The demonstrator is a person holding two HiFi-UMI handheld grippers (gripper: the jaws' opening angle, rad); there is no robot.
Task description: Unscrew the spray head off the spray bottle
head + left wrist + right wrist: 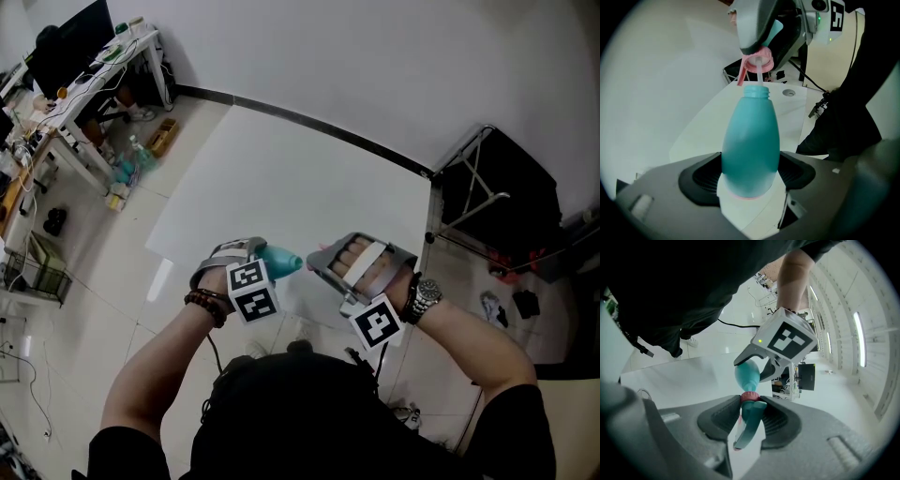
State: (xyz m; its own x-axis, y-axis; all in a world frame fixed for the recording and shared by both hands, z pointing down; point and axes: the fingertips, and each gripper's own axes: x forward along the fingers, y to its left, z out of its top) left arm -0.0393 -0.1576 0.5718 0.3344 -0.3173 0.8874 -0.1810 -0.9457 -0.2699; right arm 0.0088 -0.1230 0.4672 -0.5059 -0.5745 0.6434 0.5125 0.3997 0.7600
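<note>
Teal spray bottle (751, 140) sat clamped in your left gripper's (750, 174) wide jaws. Your right gripper (751, 420) pinched the spray head (746, 432), collar (759, 62) just above the neck (755, 91). The head view hid most of the bottle.

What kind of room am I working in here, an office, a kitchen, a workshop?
Most likely an office or lab workroom. A cluttered white desk with a dark monitor stands by the wall, the floor is glossy pale tile, and a plain white table sits in the open middle.
</note>
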